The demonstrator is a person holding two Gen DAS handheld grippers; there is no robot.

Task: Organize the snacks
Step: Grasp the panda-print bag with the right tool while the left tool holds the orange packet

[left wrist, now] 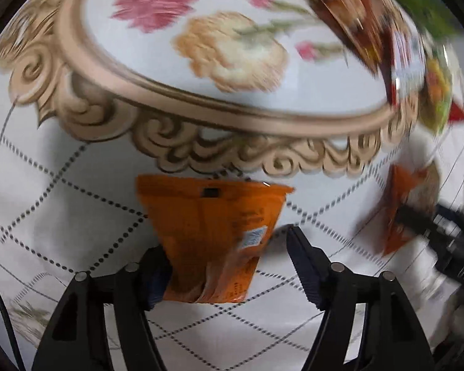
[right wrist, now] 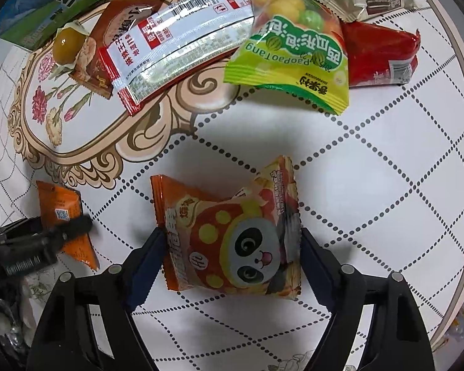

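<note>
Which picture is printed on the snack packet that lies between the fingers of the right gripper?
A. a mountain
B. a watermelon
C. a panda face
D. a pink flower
C: the orange packet between the fingers of the right gripper shows a black-and-white panda face with a pink nose.

Bare tablecloth right of panda packet — snack pile blocks far side.

I see the panda-print snack bag lying flat, well right of the small orange packet.
</note>
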